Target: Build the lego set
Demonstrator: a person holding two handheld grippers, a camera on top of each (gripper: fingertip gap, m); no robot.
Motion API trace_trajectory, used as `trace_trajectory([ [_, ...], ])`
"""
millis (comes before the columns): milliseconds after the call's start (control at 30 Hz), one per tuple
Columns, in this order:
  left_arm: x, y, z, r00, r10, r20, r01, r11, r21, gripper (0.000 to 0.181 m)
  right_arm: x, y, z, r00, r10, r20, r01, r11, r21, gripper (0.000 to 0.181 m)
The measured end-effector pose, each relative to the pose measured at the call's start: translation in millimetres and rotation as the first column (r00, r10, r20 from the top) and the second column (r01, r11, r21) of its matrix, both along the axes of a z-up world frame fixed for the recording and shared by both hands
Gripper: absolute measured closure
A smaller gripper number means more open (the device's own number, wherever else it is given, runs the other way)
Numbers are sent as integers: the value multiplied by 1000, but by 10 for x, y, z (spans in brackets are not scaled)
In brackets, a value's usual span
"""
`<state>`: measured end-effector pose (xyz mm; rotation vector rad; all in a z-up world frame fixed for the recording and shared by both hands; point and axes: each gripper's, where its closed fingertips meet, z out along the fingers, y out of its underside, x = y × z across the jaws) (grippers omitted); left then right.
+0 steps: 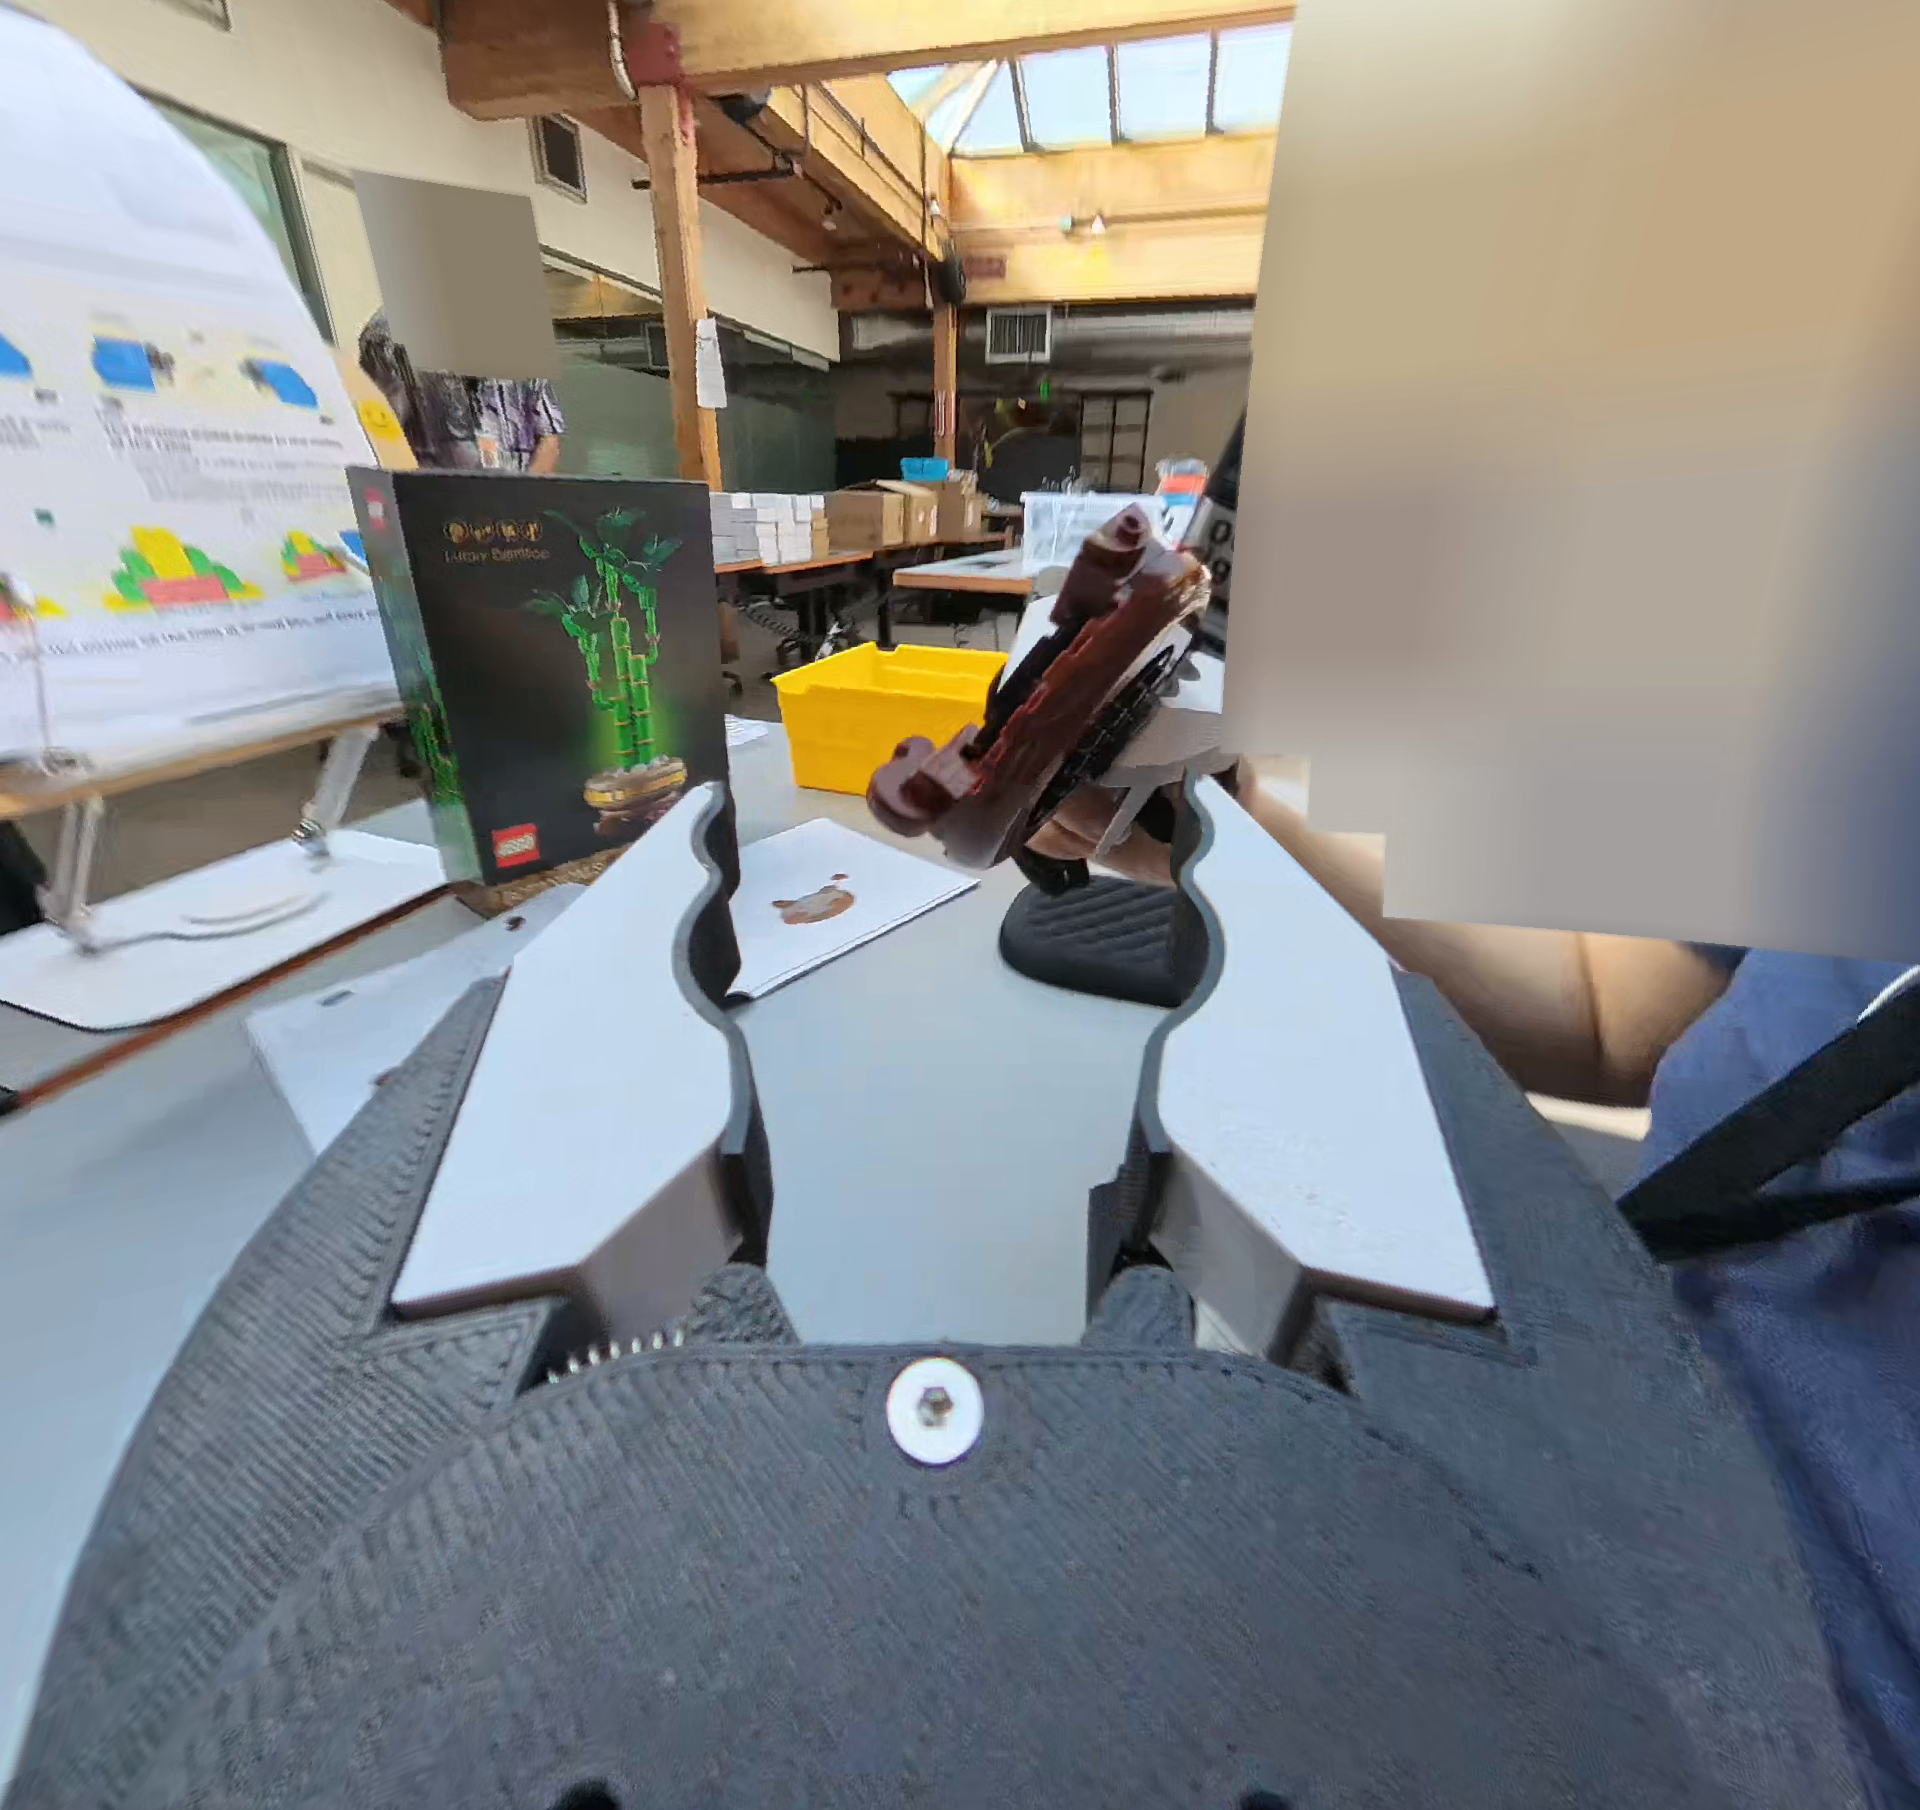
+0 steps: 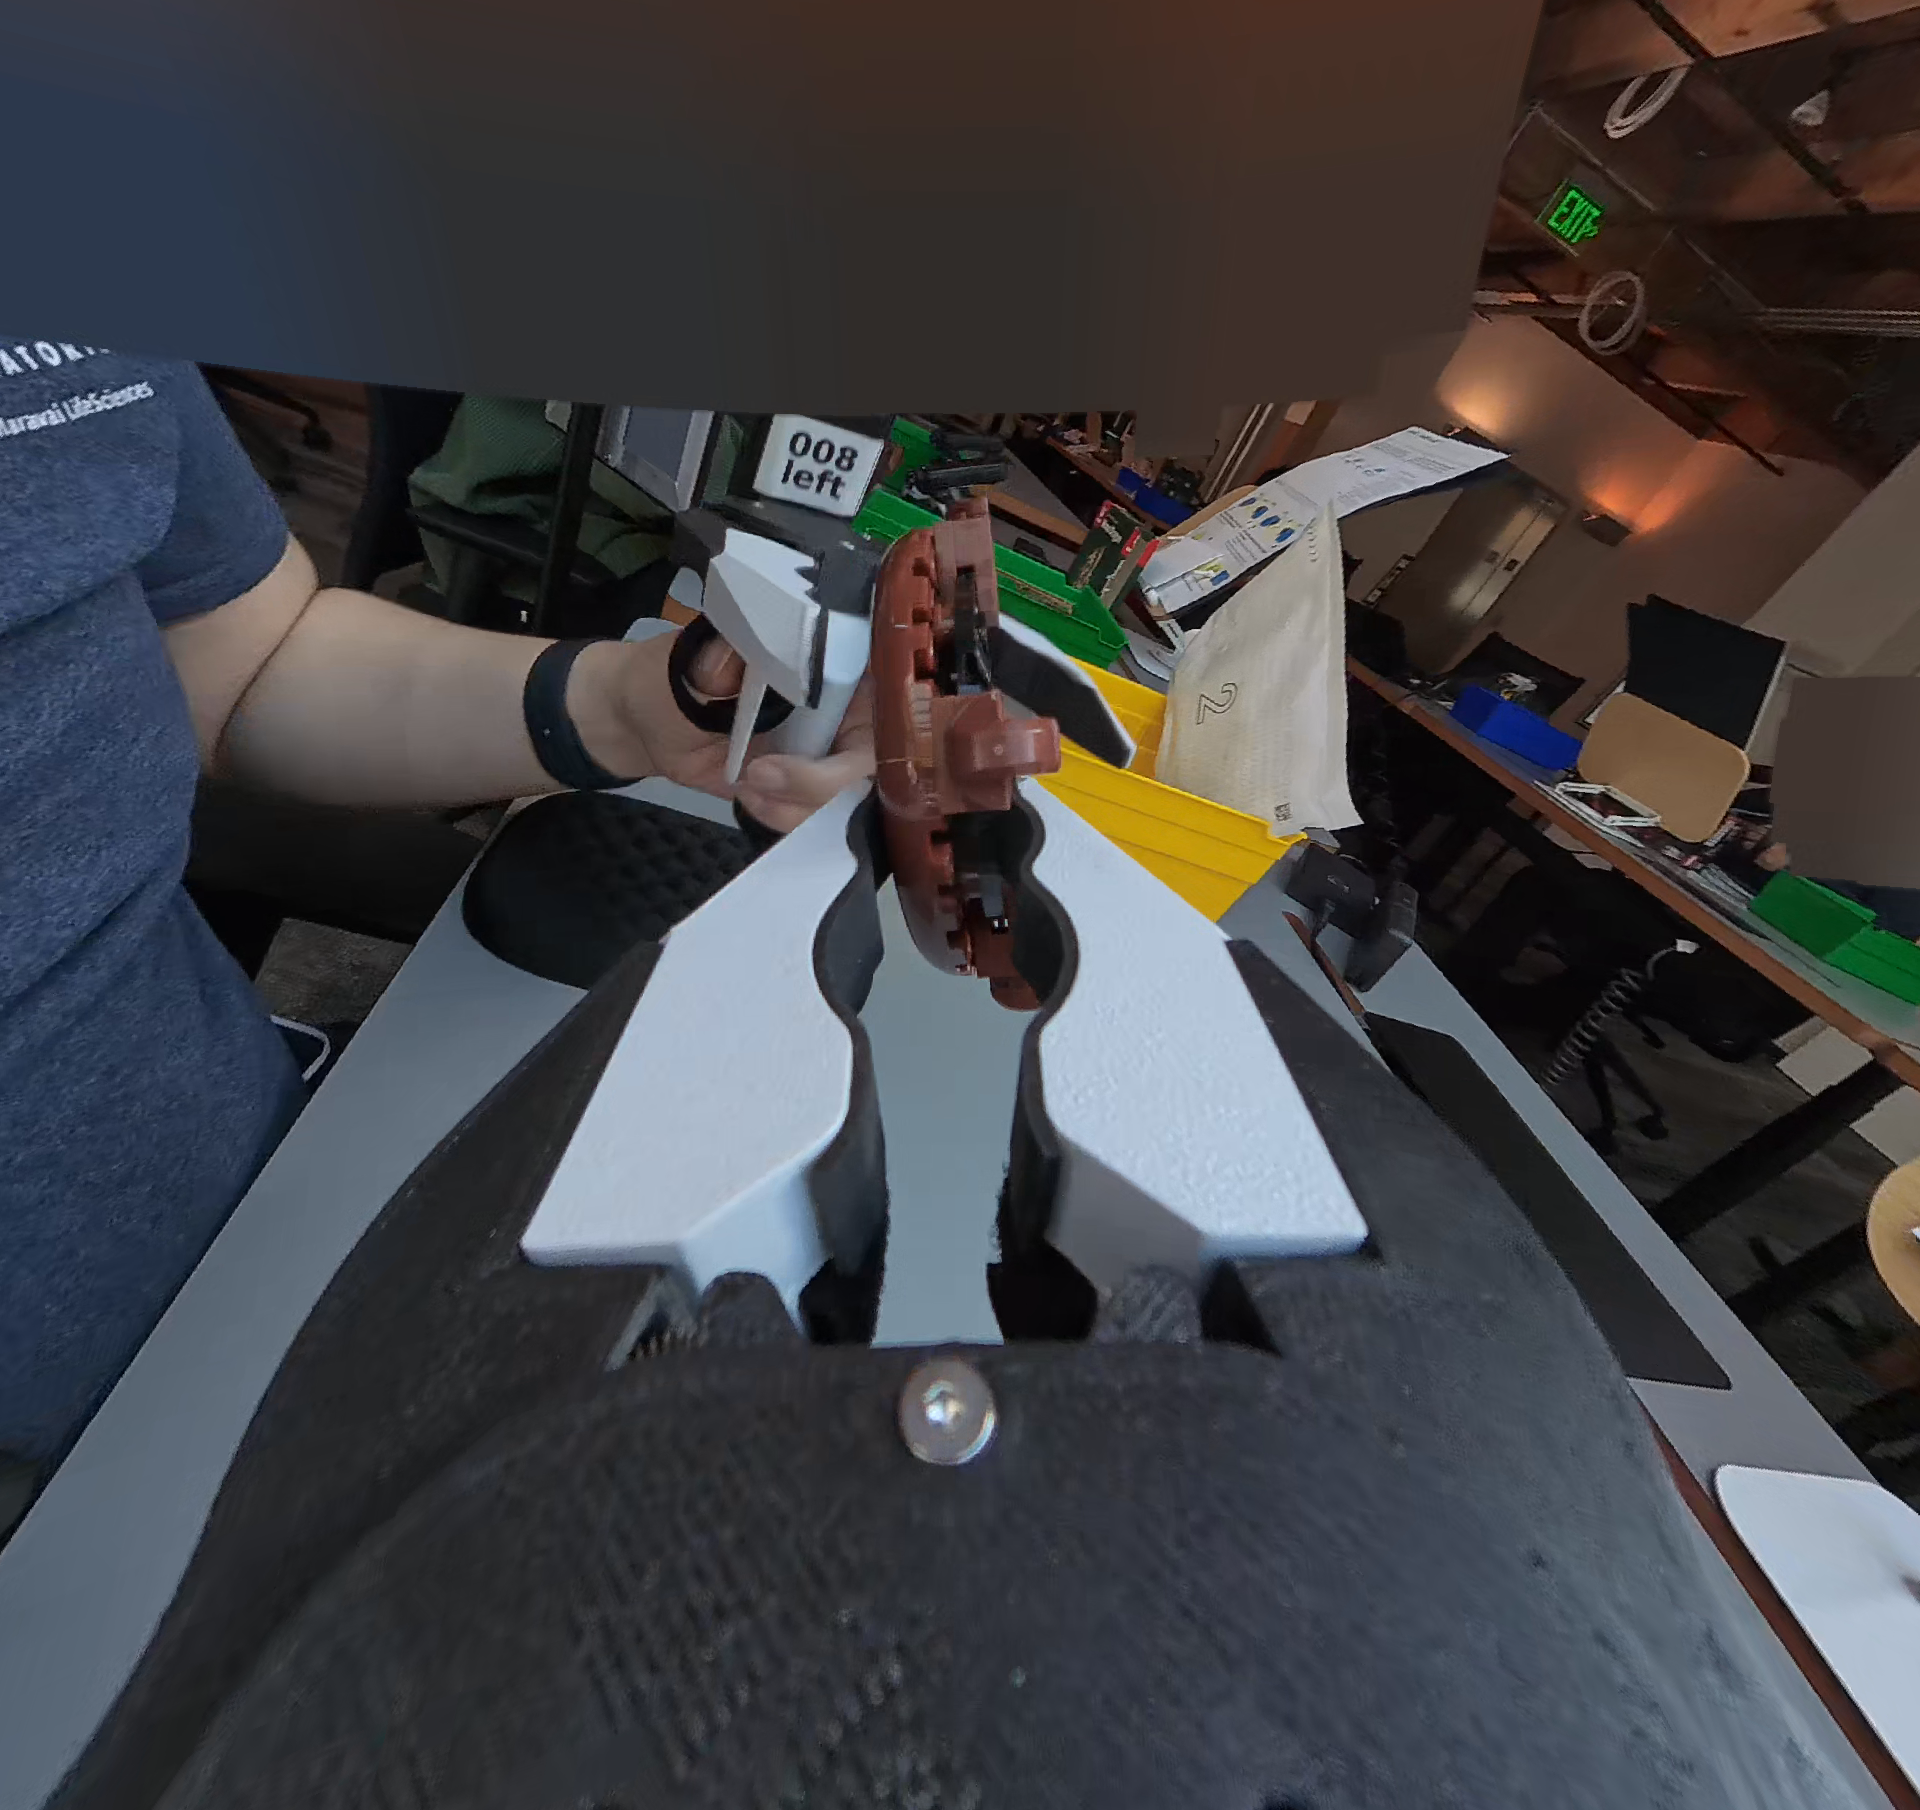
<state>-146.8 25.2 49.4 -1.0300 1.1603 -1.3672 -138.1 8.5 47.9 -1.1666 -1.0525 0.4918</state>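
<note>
A brown and black lego assembly [image 2: 940,721] is held upright above the grey table [image 2: 436,1085] between the fingertips of my right gripper [image 2: 945,825], which is shut on it. In the left wrist view the same assembly [image 1: 1081,659] hangs tilted just beyond my left gripper [image 1: 956,815], which is wide open and empty. The left gripper's white fingers [image 2: 779,617] stand on either side of the assembly's far end, apart from it. An open instruction booklet [image 1: 842,898] lies on the table under the assembly.
The lego box [image 1: 561,669] stands at the left, with a yellow bin [image 1: 873,711] behind the booklet. A black pad [image 1: 1112,939] lies under the right hand. A numbered paper bag [image 2: 1257,700] leans in the bin. A white mat [image 1: 208,929] lies at the far left. Both grippers' tips are close together, under 4 cm apart.
</note>
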Motion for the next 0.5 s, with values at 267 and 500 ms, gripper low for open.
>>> trace_trajectory([
  [267,39,-425,13,992,-64,-105,105,893,438,147,-90,-195,-82,989,111,96,-115,993,34,163],
  [500,174,-562,-138,993,-52,-102,100,828,551,153,-110,-200,-192,979,147,139,-147,989,-7,163],
])
